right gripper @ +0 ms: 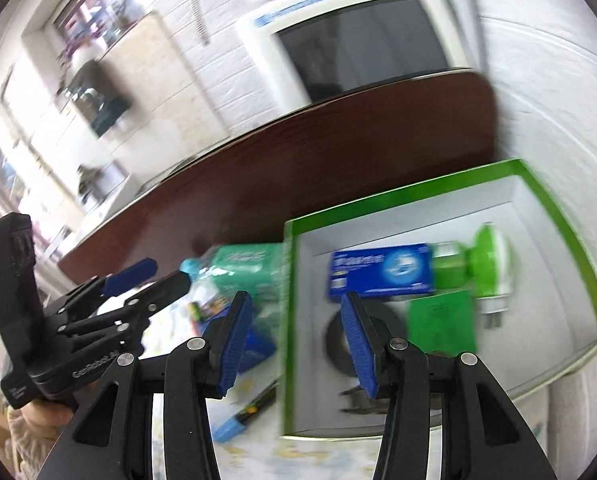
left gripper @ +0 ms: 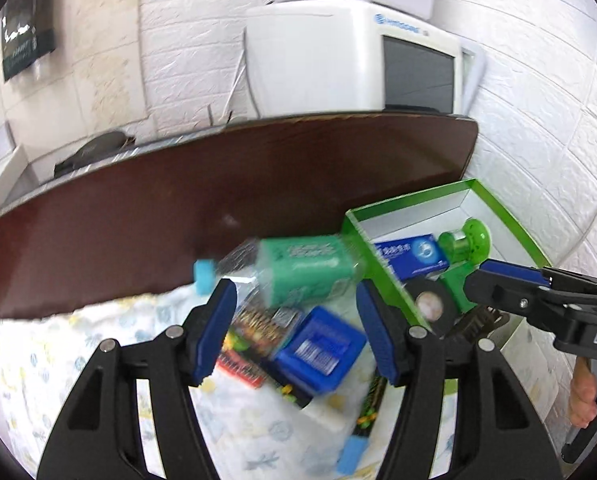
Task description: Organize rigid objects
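A green-rimmed white box (left gripper: 510, 216) (right gripper: 558, 208) stands at the right. It holds a blue carton (left gripper: 412, 254) (right gripper: 380, 268), a green plastic toy (left gripper: 464, 242) (right gripper: 482, 264), a black tape roll (left gripper: 430, 304) (right gripper: 332, 340) and a green card (right gripper: 442, 320). Left of the box lie a clear bottle with green label and blue cap (left gripper: 298, 268) (right gripper: 242, 264), a blue box (left gripper: 318, 348), a colourful pack (left gripper: 258, 332) and a blue-capped marker (left gripper: 362, 428) (right gripper: 244, 414). My left gripper (left gripper: 296, 328) is open above these. My right gripper (right gripper: 292, 340) is open over the box's left wall.
A dark brown tabletop (left gripper: 218, 200) carries a patterned cloth (left gripper: 58, 364). A white CRT monitor (left gripper: 358, 60) and a white brick wall stand behind. The right gripper also shows in the left wrist view (left gripper: 538, 292), the left one in the right wrist view (right gripper: 138, 280).
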Available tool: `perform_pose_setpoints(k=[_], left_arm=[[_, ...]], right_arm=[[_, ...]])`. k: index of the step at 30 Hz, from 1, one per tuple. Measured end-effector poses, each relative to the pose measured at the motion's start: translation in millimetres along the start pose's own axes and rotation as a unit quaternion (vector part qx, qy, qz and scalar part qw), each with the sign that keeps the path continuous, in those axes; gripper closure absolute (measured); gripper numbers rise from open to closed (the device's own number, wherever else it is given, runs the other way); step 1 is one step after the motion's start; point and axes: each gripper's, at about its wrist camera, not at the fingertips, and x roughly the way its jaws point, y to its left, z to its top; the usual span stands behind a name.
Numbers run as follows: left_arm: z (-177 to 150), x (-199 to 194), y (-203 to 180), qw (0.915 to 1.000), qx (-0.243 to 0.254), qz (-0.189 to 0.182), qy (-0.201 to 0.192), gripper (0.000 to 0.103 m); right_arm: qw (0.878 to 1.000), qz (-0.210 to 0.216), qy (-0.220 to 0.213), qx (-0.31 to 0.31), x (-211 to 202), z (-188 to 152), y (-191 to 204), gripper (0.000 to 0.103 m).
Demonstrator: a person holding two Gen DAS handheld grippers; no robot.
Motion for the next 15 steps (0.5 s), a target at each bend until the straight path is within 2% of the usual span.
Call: perform_pose_setpoints(k=[3,5,11,15], left_arm=[[-15,3,16,0.9998,-0.01,0.004,0.018,0.042],[-26,4,25,0.9994,-0.018,-0.006,0.027,0.042],[-60,8,42,0.9974,-0.043,-0.033,0.047,0.042],[-72,18,40,0.9955,-0.055,-0.049,0.06,0.044]], right_arm=[[0.999,0.023,0.021,-0.016,16,-6,26,0.055],[0.998,0.035,0.038,-0.025,31,-8,39,0.055],[0.996,-0.002,0.081,-0.029,78,-12,58,0.054],[0.994,-0.016,0.1,-0.027,100,-15,61,0.054]])
